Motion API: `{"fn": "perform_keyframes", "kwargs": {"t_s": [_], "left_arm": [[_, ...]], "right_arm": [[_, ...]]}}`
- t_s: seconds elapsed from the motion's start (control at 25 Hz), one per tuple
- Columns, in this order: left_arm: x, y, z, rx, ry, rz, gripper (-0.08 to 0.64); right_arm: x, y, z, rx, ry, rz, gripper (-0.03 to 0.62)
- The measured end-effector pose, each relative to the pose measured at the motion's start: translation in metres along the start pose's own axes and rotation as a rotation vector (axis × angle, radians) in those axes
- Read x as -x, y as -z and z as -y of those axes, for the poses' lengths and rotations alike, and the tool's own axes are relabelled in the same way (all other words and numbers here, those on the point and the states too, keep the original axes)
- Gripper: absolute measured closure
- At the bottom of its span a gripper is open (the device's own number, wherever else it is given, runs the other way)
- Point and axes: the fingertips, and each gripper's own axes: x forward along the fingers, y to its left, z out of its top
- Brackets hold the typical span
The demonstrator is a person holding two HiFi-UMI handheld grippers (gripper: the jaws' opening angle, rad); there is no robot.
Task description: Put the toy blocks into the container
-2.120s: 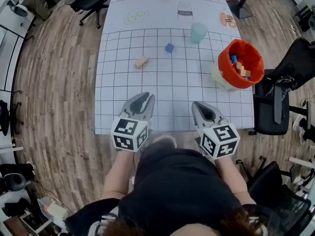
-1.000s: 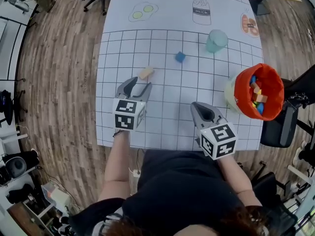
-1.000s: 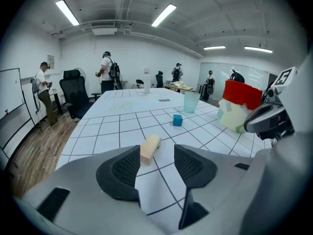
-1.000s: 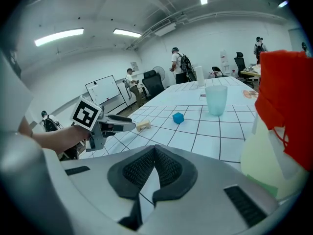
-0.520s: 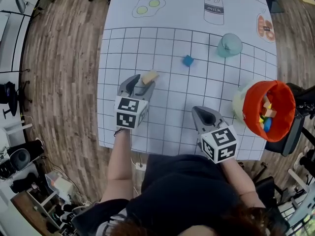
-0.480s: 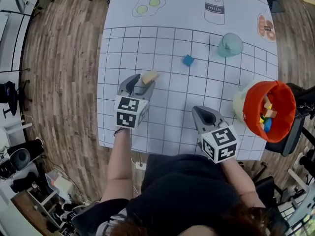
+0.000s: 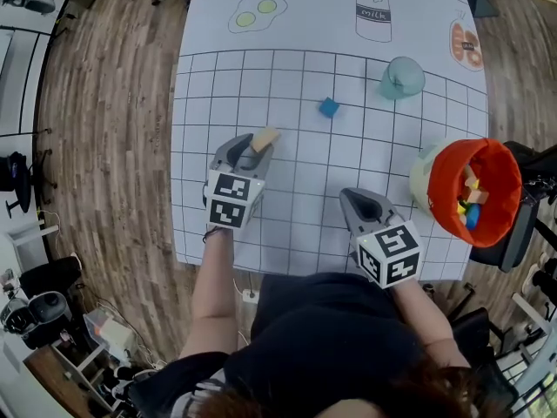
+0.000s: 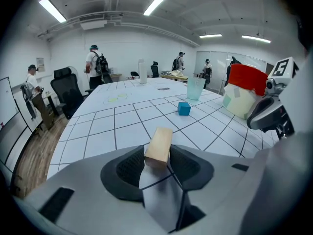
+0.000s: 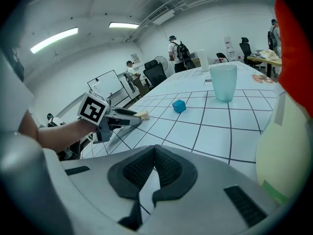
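A tan wooden block (image 7: 265, 136) lies on the gridded mat, and my left gripper (image 7: 253, 150) is shut on its near end. In the left gripper view the tan block (image 8: 159, 147) sits between both pads (image 8: 128, 166); the jaws have just been closing onto it. A small blue cube (image 7: 328, 107) rests further up the mat, apart from both grippers, also seen as the blue cube (image 8: 184, 108) and blue cube (image 9: 179, 106). My right gripper (image 7: 360, 202) hovers near the table's front edge, shut and empty (image 9: 153, 153). The red-lined container (image 7: 438, 200) at the right holds several blocks.
A pale teal cup (image 7: 400, 77) stands beyond the blue cube. Printed pictures of eggs (image 7: 246, 14) and a milk carton (image 7: 372, 11) mark the far mat. An office chair (image 7: 522, 225) is beside the container. People stand far back in the room (image 8: 94, 65).
My left gripper moved forward from the table's front edge to the tan block and its jaws narrowed around it. The right gripper stayed near the front edge.
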Motion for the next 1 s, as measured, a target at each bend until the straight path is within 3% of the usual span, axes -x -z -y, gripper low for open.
{"fn": "perform_keyframes", "kwargs": {"t_s": [0.28,0.64,1.0], "left_arm": [[0.018,-0.01,0.012,-0.043,0.021,0.054,0.389],[0.065,-0.051,0.045,-0.075,0.096,0.202,0.391],[0.106,-0.125,0.149,-0.209,0.277,0.349,0.39]], "right_arm": [[0.019,0.007,-0.005,-0.01,0.071,0.043,0.577],[0.056,0.019,-0.022,-0.036,0.188,0.132,0.577],[0.114,0.014,-0.017,-0.032,0.219,0.23,0.577]]}}
